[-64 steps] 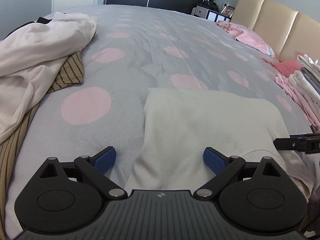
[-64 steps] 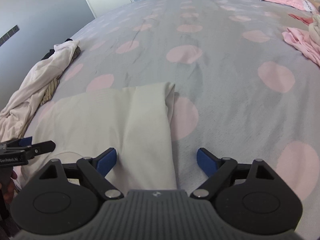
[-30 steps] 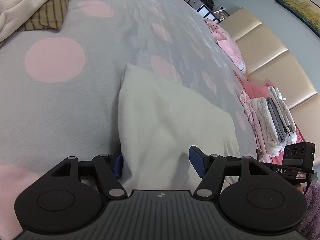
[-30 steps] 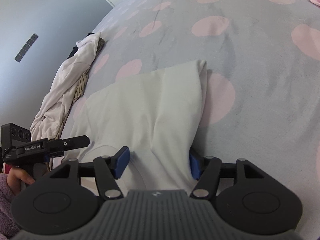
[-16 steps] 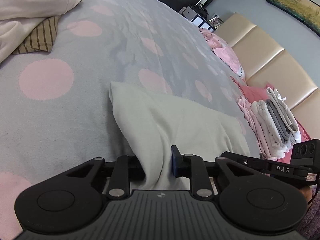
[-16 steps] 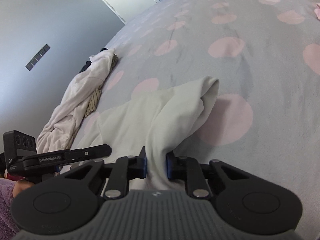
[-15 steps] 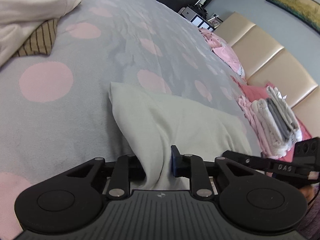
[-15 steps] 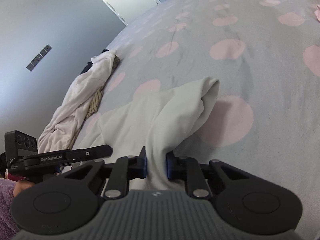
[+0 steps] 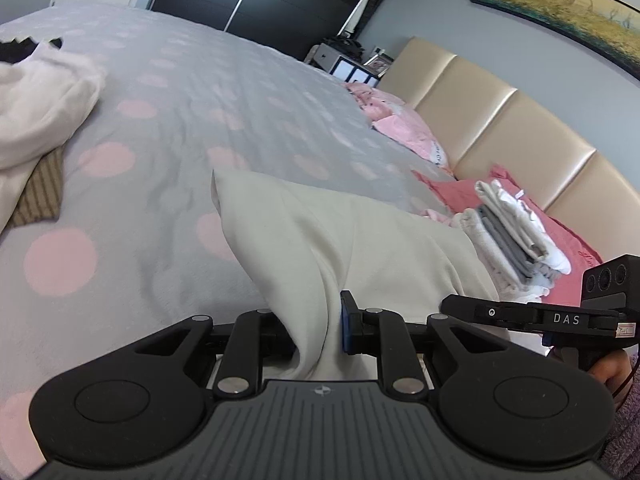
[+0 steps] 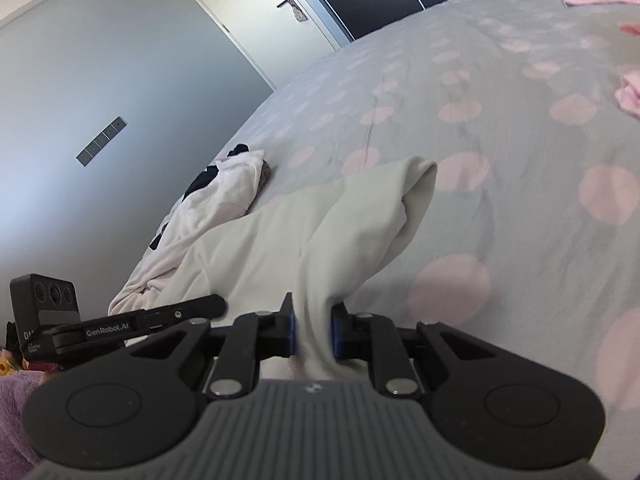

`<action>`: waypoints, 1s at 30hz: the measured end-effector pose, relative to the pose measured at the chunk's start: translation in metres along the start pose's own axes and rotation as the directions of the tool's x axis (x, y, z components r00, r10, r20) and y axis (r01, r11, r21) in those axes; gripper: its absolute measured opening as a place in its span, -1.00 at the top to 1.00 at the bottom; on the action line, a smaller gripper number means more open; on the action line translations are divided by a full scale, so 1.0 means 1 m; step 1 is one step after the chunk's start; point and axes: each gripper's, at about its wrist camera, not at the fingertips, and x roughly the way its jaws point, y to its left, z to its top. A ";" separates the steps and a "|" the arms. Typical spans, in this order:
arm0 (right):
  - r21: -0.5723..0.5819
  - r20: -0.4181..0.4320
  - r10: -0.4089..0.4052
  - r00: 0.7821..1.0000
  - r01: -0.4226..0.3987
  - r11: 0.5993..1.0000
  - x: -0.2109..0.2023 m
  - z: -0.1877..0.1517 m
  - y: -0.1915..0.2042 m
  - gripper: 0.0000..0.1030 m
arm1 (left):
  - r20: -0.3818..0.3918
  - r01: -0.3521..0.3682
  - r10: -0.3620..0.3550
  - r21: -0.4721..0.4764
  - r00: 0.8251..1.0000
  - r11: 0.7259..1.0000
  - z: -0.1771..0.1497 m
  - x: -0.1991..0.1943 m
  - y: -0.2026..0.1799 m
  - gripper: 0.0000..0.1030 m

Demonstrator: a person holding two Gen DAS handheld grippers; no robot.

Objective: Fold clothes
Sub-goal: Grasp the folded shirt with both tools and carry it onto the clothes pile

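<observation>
The grey, pink-dotted bed [image 9: 168, 128] carries the cream garment [image 9: 360, 232], folded and smooth, its near edge lifted at six o'clock. The left gripper [image 9: 318, 328] and right gripper [image 10: 312, 330] each pinch a bunched corner, jaws narrow.

Each wrist camera looks forward, low and close over the bed [image 9: 168, 128]; both views share the cream garment [image 9: 360, 232] between them.
</observation>
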 end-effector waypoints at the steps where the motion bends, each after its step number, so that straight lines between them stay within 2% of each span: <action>1: -0.010 0.006 -0.008 1.000 0.008 1.000 -0.007 0.003 0.001 0.65 | 0.001 0.005 -0.005 0.014 1.000 1.000 0.003 0.001 -0.007 0.67; 8: -0.053 0.076 -0.053 0.996 0.057 0.997 -0.059 0.025 0.000 0.66 | 0.001 0.073 -0.073 0.059 0.997 0.996 0.030 0.015 -0.054 0.68; 13: -0.059 0.127 -0.088 0.988 0.096 0.994 -0.104 0.052 -0.015 0.66 | -0.001 0.134 -0.135 0.113 0.991 0.984 0.053 0.036 -0.107 0.67; 21: -0.078 0.165 -0.158 0.974 0.172 0.982 -0.208 0.110 -0.065 0.66 | -0.021 0.265 -0.264 0.138 0.964 0.954 0.077 0.098 -0.215 0.68; 26: -0.050 0.179 -0.248 0.952 0.261 0.964 -0.265 0.151 -0.108 0.66 | -0.037 0.337 -0.335 0.130 0.942 0.932 0.090 0.147 -0.280 0.68; 30: -0.008 0.178 -0.314 0.933 0.321 0.947 -0.298 0.184 -0.144 0.65 | -0.043 0.368 -0.366 0.091 0.930 0.925 0.094 0.185 -0.315 0.68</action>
